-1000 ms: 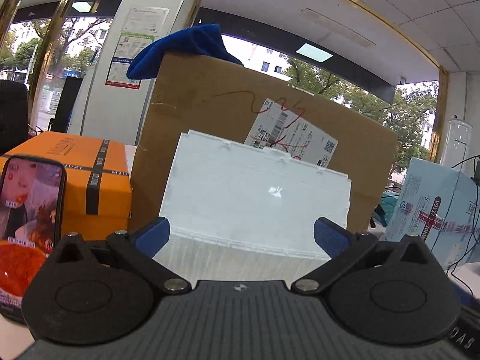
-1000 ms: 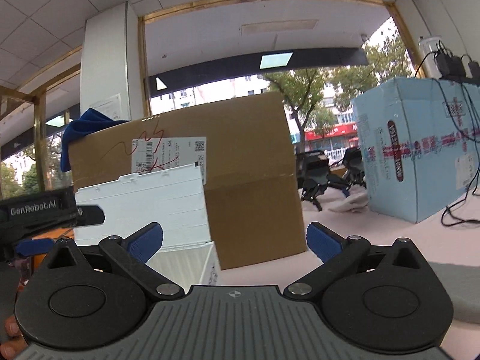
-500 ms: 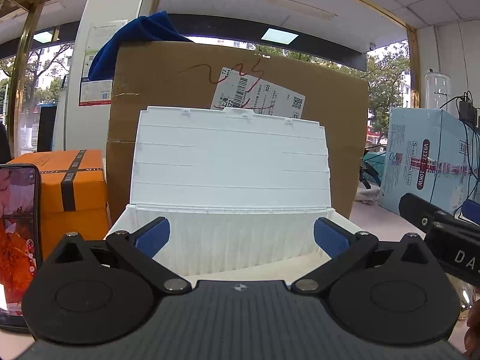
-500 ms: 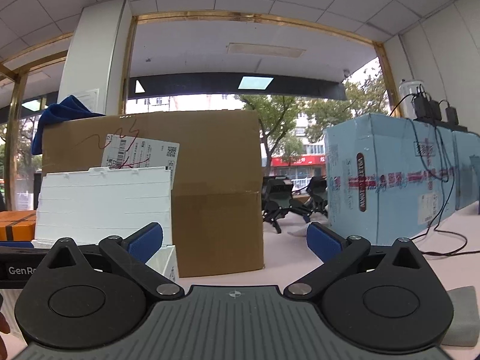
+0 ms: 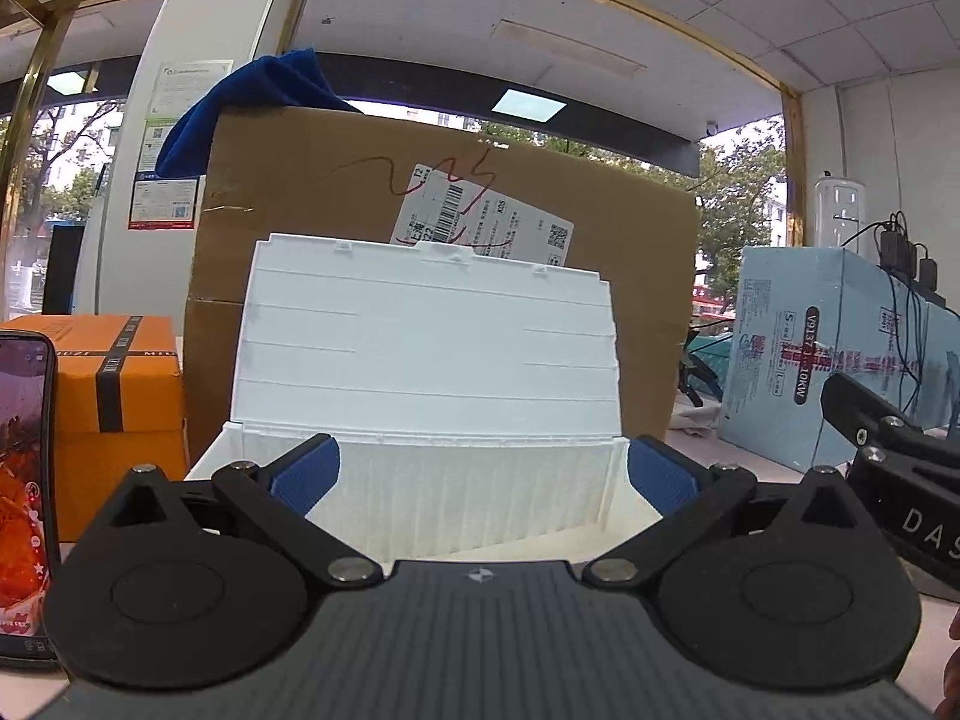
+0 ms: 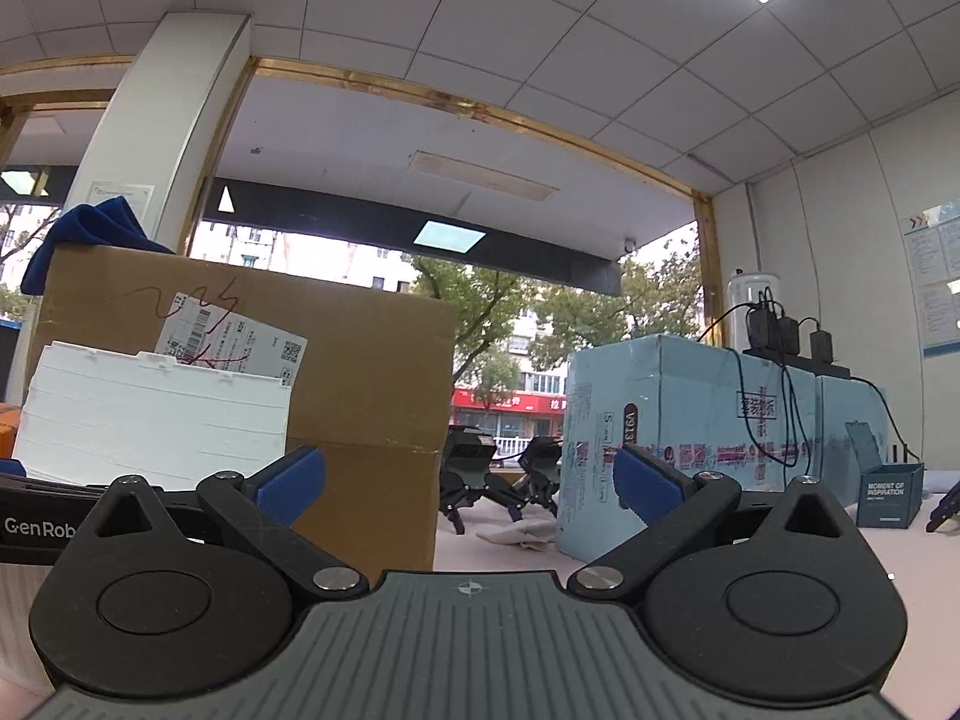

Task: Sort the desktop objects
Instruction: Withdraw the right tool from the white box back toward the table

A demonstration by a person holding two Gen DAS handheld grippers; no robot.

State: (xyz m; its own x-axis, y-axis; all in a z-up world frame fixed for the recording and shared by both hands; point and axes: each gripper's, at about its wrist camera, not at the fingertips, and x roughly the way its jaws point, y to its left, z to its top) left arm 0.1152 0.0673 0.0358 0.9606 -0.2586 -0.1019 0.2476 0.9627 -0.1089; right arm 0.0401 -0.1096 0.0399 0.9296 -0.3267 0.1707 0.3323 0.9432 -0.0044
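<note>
A white ribbed storage box (image 5: 432, 480) stands straight ahead in the left wrist view, its lid (image 5: 429, 342) raised upright behind it. My left gripper (image 5: 483, 474) is open, with blue fingertips spread just before the box's front rim and nothing between them. The box's inside is hidden from here. In the right wrist view the same white lid (image 6: 156, 414) is at the far left. My right gripper (image 6: 468, 483) is open and empty, facing the gap between the brown carton and the blue box. No loose desktop items show in either view.
A big brown carton (image 5: 336, 252) with a blue cloth (image 5: 252, 102) on top stands behind the white box. An orange box (image 5: 114, 384) and a lit phone (image 5: 24, 480) are at left. A light blue box (image 6: 678, 438) with cables and a small dark blue box (image 6: 888, 495) stand at right.
Both grippers tilted upward and shifted slightly; the white box now sits a little lower and right of centre in the left view. The right view shows more ceiling. Jaws stayed open.
</note>
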